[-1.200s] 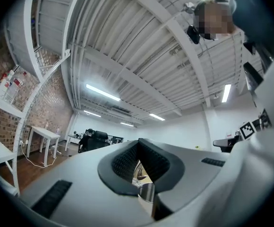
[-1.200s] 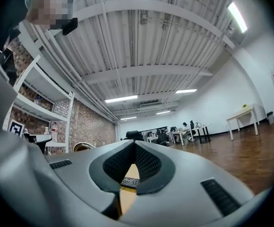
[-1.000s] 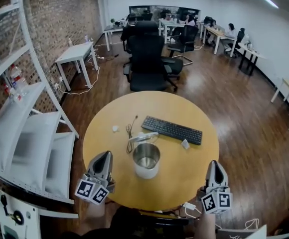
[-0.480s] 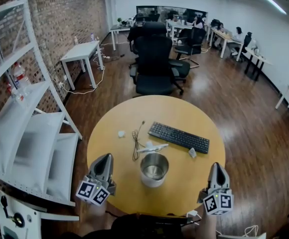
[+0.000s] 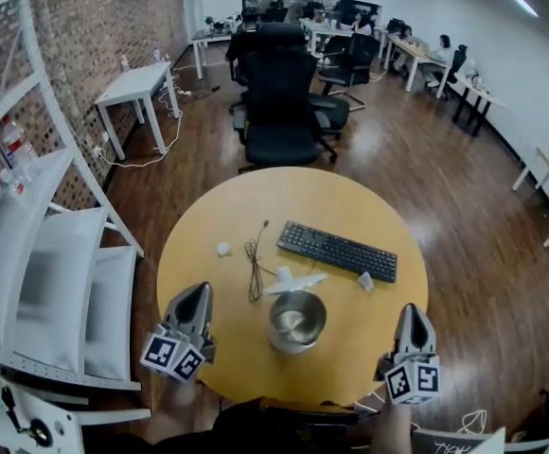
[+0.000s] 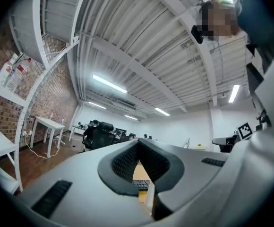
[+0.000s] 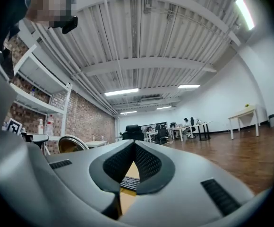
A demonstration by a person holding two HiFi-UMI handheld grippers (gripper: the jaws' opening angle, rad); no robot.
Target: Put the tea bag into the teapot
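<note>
A steel teapot [image 5: 297, 320] stands open on the round wooden table [image 5: 208, 282], with a white handle-like piece [image 5: 293, 281] just behind it. A small white tea bag [image 5: 365, 280] lies right of the teapot, near the keyboard's end. A second small white bit [image 5: 222, 249] lies at the left. My left gripper [image 5: 200, 292] hovers at the front left edge, jaws closed together and empty [image 6: 138, 143]. At the front right edge my right gripper [image 5: 413, 308] is also shut and empty [image 7: 134, 143]. The teapot's rim [image 7: 71, 143] shows to its left.
A black keyboard [image 5: 337, 251] lies behind the teapot, with a thin dark cable [image 5: 254, 258] to its left. Beyond the table stand black office chairs [image 5: 279, 102]. A white shelf rack [image 5: 38, 253] lines the brick wall at left. People sit at desks far back.
The head view has shifted, so the table sits slightly differently in the frame. Against the teapot, both grippers have drifted a little to the left. Their jaws stay shut.
</note>
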